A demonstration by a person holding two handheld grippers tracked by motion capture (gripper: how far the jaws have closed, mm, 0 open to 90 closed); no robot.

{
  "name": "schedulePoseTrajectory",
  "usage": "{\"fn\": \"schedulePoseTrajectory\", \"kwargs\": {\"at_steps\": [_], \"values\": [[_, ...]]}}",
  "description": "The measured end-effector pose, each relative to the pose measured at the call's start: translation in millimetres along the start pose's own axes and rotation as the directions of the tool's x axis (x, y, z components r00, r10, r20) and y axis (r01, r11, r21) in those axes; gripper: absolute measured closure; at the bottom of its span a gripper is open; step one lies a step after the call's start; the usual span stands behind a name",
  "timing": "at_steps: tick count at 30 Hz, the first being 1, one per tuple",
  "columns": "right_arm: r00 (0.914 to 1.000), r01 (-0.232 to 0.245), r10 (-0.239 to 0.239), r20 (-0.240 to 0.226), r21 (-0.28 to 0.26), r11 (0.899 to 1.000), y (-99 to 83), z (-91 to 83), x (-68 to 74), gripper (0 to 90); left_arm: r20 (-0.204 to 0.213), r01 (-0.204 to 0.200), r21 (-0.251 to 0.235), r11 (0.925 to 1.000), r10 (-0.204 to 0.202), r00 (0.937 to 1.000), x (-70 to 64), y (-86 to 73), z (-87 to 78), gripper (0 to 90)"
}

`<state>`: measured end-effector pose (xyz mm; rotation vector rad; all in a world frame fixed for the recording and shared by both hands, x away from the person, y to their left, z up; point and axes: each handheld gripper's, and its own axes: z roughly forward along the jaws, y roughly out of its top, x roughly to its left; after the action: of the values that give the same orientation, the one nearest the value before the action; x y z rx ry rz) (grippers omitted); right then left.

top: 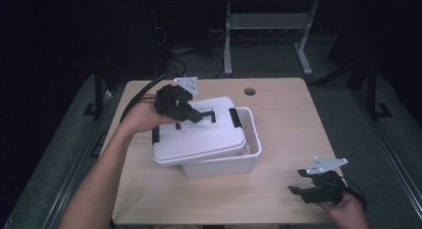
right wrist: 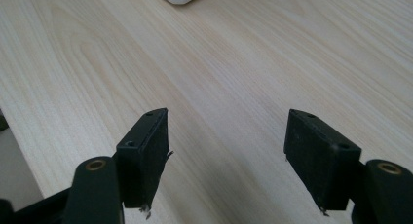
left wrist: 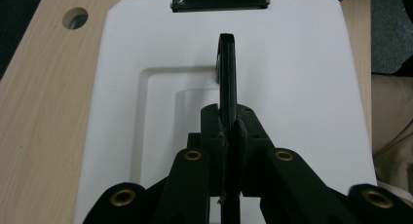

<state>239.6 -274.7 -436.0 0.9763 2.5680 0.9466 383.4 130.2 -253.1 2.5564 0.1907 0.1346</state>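
In the middle of the high view, the left gripper (top: 191,117) has its jaws pinched tight on the black handle (left wrist: 227,70) of the white lid (top: 199,132) — the lid sits askew, shifted toward the left of the frame over the white box (top: 234,162), leaving the box's right side uncovered. Both rest on the wooden table (top: 288,119). At the lower right of the frame, the right gripper (top: 300,181) hovers just over the bare tabletop — its jaws spread wide, holding nothing, well apart from the box.
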Motion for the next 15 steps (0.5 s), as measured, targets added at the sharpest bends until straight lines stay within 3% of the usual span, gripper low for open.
{"fn": "schedulePoseTrajectory", "kwargs": {"at_steps": [15], "values": [[1.0,-0.003,0.003,-0.002,-0.007,1.0,-1.3,-1.1,-0.8,32.2,0.023,-0.031,0.009,0.9995,0.03,0.9993,3.3,15.6,20.4,84.0]]}}
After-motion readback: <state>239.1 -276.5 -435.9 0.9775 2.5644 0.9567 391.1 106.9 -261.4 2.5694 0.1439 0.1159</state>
